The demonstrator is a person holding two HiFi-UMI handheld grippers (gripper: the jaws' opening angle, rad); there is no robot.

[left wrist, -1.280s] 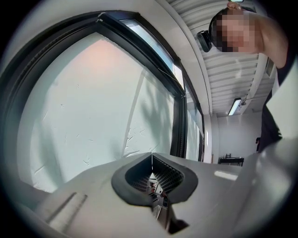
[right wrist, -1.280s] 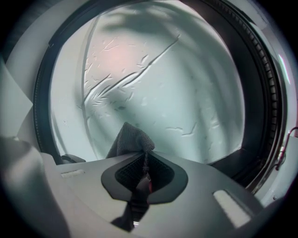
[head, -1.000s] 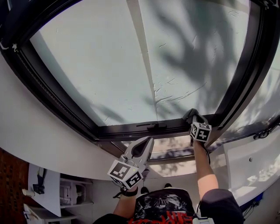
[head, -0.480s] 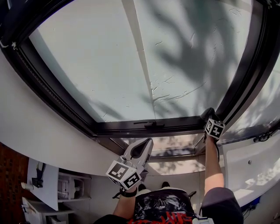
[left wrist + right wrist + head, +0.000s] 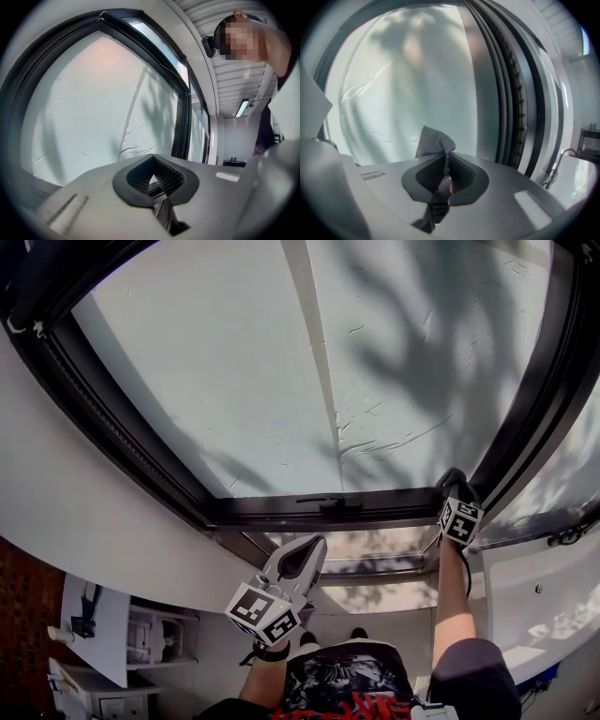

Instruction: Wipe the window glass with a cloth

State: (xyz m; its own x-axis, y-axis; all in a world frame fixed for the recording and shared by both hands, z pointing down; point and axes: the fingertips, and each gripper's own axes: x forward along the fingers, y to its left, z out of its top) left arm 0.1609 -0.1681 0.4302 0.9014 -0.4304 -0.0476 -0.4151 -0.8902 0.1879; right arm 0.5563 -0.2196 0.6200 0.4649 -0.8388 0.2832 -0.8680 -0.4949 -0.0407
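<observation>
The window glass [image 5: 281, 371] fills the head view, milky with a few streaks, inside a dark frame [image 5: 309, 512]. My right gripper [image 5: 457, 487] is up at the glass's lower right corner, shut on a grey cloth [image 5: 452, 475]. In the right gripper view the cloth [image 5: 435, 140] bunches out past the gripper [image 5: 445, 174] towards the glass [image 5: 403, 79], beside the frame [image 5: 513, 93]. My left gripper [image 5: 303, 556] hangs lower, below the frame and off the glass. Its jaws [image 5: 151, 180] are shut with nothing between them.
A handle [image 5: 322, 503] sits mid-way on the bottom frame bar. A second pane [image 5: 567, 460] lies to the right. A white wall [image 5: 84, 512] curves below left, with a desk [image 5: 94, 638] beneath it. The person's head [image 5: 243, 37] shows in the left gripper view.
My right gripper has slid rightwards with the cloth along the bottom of the glass into the lower right corner. The left gripper has hardly moved.
</observation>
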